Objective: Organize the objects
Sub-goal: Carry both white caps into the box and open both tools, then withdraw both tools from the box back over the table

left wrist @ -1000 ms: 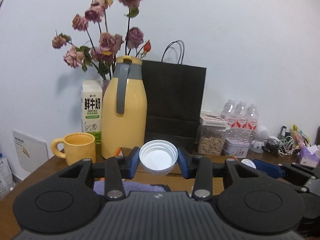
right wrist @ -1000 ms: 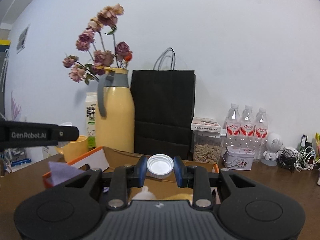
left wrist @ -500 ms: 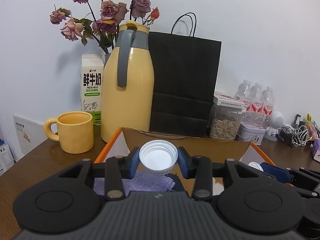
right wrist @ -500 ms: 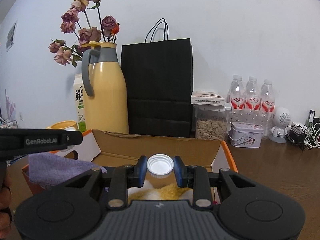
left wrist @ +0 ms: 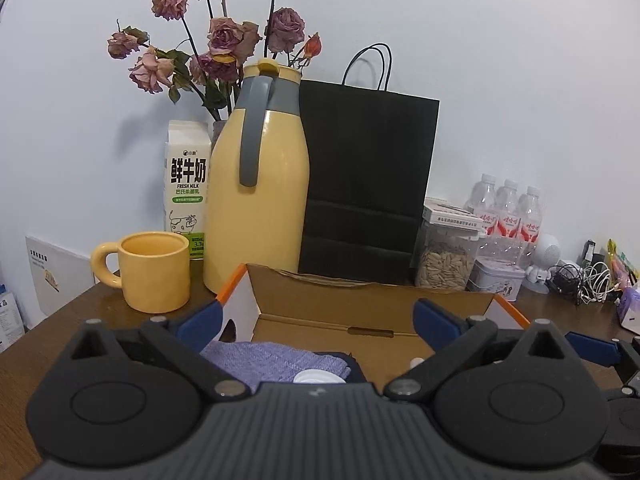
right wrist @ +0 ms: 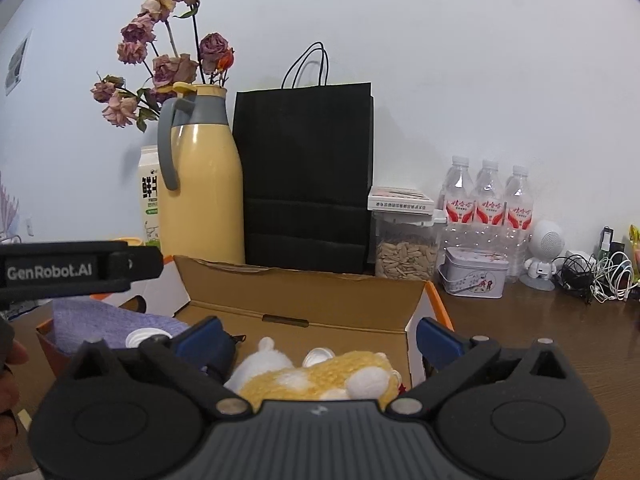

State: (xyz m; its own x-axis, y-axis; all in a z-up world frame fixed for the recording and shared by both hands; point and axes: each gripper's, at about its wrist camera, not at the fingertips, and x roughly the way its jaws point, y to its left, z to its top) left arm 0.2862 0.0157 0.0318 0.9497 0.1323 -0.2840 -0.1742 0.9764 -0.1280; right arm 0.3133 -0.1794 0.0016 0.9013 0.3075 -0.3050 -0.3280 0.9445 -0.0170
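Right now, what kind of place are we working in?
Probably a home or small office desk pushed against a wall: a thermos jug with a mug and milk carton, dried flowers, and tangled charging cables on the wooden tabletop.

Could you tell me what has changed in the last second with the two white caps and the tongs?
Both tongs have just opened and dropped their caps into the cardboard box: the left cap lies by the purple cloth, the right cap beside the plush toy. Thermos and bag stayed put.
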